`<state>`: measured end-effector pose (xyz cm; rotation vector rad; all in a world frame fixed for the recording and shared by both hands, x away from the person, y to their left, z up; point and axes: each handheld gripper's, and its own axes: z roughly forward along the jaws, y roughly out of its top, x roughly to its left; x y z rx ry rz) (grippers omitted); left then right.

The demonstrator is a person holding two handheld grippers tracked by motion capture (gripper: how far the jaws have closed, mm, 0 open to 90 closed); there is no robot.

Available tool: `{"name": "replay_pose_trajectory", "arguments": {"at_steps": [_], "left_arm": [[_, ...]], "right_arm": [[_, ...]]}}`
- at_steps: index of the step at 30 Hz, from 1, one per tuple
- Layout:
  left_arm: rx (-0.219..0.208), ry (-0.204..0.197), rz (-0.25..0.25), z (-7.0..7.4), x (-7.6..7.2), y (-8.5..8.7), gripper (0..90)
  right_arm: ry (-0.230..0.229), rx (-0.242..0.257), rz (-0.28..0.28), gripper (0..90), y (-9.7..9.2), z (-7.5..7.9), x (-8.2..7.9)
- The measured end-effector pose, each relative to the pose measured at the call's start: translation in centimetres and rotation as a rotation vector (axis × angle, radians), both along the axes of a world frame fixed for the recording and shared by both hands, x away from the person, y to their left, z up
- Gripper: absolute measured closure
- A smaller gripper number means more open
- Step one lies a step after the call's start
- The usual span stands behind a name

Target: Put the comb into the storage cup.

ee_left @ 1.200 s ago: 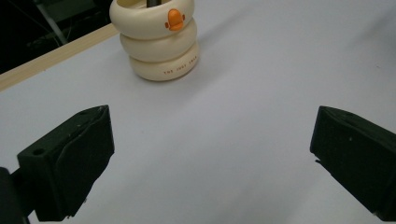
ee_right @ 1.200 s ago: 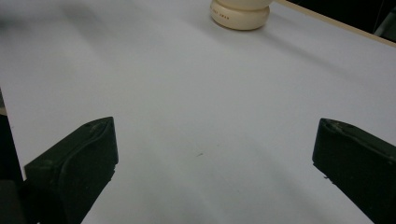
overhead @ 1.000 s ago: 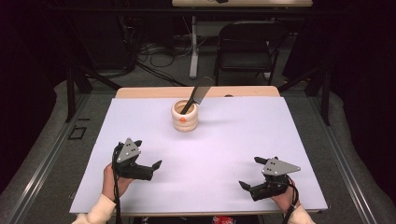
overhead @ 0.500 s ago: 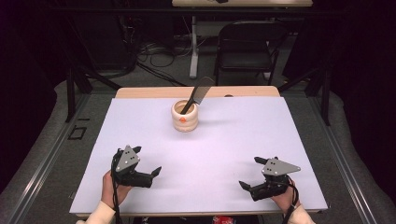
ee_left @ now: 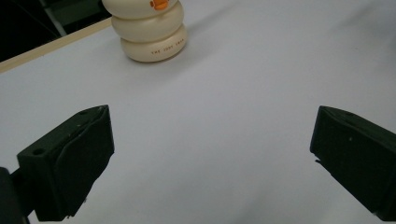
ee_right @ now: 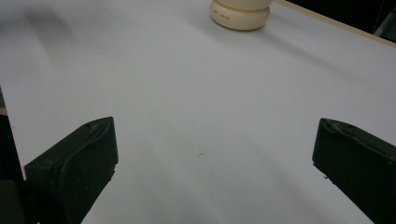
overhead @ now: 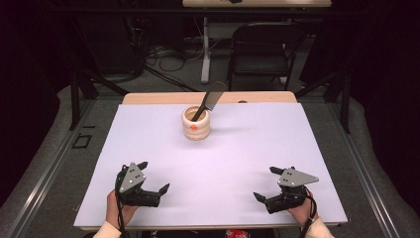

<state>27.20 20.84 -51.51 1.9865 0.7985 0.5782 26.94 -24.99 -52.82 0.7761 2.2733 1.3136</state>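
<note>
**Two grippers parked at the near edge, cream holder far up the sheet**

Dark surroundings ring the scene in the high view, with a black folding chair (overhead: 261, 47) and loose cables (overhead: 163, 52) on the grey floor beyond the table (overhead: 148, 98); the table's pale wooden far edge shows as a strip, and nearly all of its top is covered by a white sheet (overhead: 247, 148).

Low on the sheet, near its front edge, sit both hand-held tools; the left gripper (overhead: 151, 176) lies at the near left, held by a hand from below, its jaws spread wide with bare sheet between them, as the left gripper view confirms (ee_left: 212, 154); the right gripper (overhead: 267, 183) lies at the near right, well apart from the left one, its jaws likewise wide apart over bare sheet (ee_right: 215, 158); neither touches anything but the sheet.

Well apart from both, toward the far edge and slightly left of centre, stands the cream ribbed holder (overhead: 196, 124), upright, with an orange mark on its front and small dark lettering on its lowest ring (ee_left: 152, 32); its base also shows in the right gripper view (ee_right: 240, 14).

Leaning out of the holder, tilted up and to the right, is a dark flat utensil (overhead: 210, 101).
</note>
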Motion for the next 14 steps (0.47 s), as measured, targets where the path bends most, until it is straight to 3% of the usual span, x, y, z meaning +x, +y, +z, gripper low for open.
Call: {"name": "replay_pose_trajectory", "arguments": {"at_steps": [14], "left_arm": [[-0.007,0.023,-0.003,-0.68,-0.08,0.16,0.0]], "right_arm": [[-0.005,-0.001,0.003,0.0,0.04,0.01,-0.01]]}}
